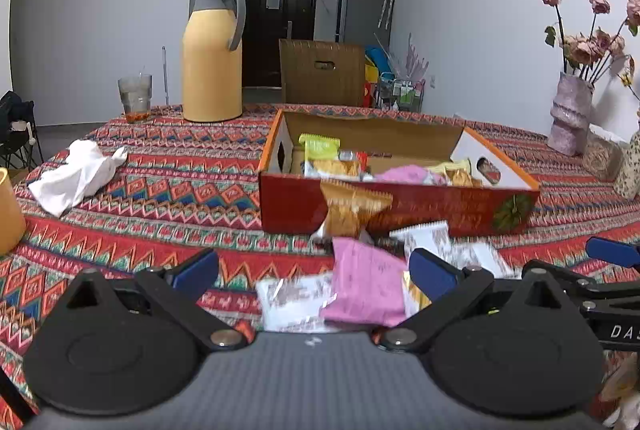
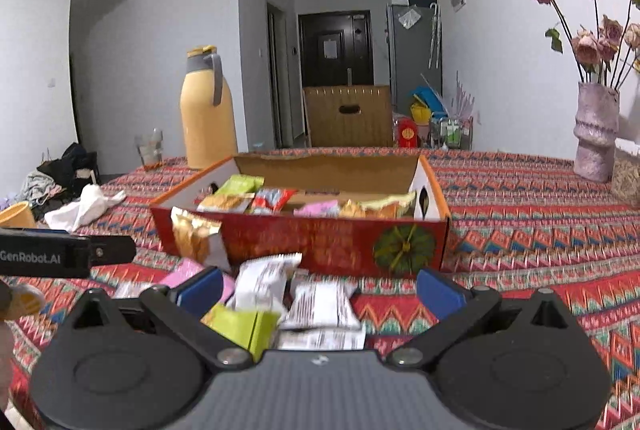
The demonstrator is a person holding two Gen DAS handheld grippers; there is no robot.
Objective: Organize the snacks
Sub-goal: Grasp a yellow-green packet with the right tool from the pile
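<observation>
A red cardboard box point(image 1: 432, 208) point(image 2: 320, 242) stands open on the patterned tablecloth and holds several snack packets. Loose packets lie in a heap in front of it. In the left wrist view my left gripper point(image 1: 316, 268) is open over a pink packet point(image 1: 366, 284) and a white packet point(image 1: 292, 300), with a golden packet point(image 1: 348, 208) leaning on the box front. In the right wrist view my right gripper point(image 2: 320, 286) is open above white packets point(image 2: 320, 304) and a lime-green packet point(image 2: 244, 324). Nothing is held.
A yellow thermos jug point(image 1: 212, 58) and a glass point(image 1: 135, 96) stand at the far left of the table. A crumpled white tissue point(image 1: 76, 172) lies left of the box. A pink vase with dried roses point(image 1: 570, 110) stands at the right. A brown cardboard box point(image 1: 322, 72) sits beyond the table.
</observation>
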